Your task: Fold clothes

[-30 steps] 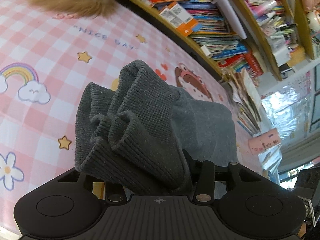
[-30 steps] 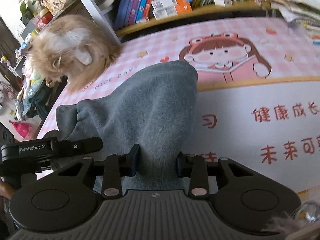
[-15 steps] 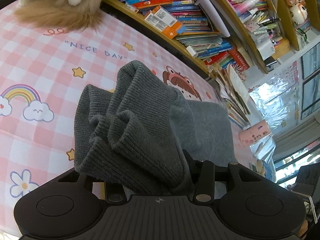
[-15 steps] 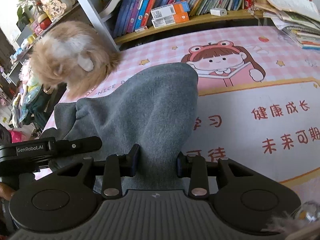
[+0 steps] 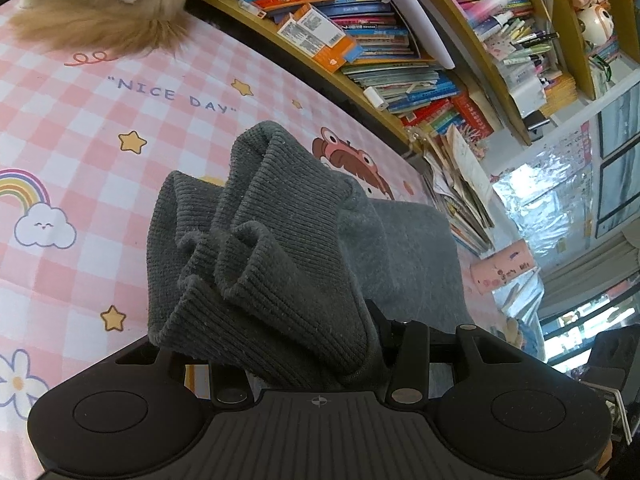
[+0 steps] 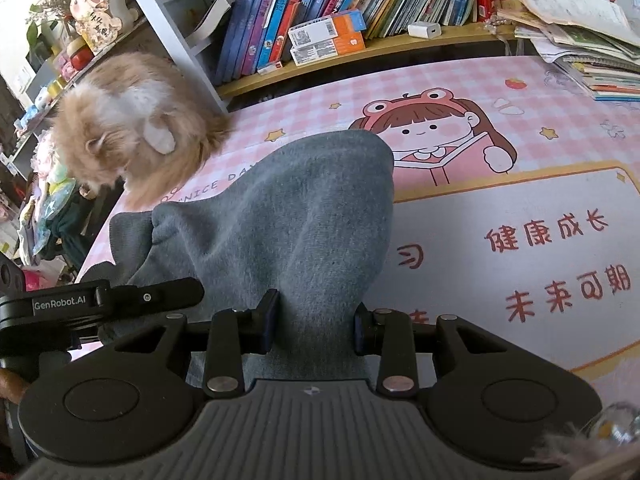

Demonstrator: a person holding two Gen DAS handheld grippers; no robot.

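A grey sweatshirt hangs between both grippers above a pink checked mat. In the left wrist view its dark ribbed hem [image 5: 260, 248] bunches in thick folds, and my left gripper [image 5: 296, 344] is shut on that bunch; the left finger is hidden under the cloth. In the right wrist view the smooth grey body of the sweatshirt [image 6: 288, 216] drapes forward, with my right gripper [image 6: 316, 324] shut on a fold of it. The left gripper's black body [image 6: 100, 304] shows at the left edge of that view.
A fluffy ginger cat [image 6: 132, 132] sits on the mat's far left corner, next to the garment. Low shelves crammed with books [image 6: 340, 12] run along the back. A loose pile of books and papers [image 6: 592, 52] lies at the back right. The cartoon mat [image 6: 520, 208] spreads to the right.
Both views have tipped slightly, showing more of the shelves. The sweatshirt stays clamped in both grippers the same way, and the cat has kept its place.
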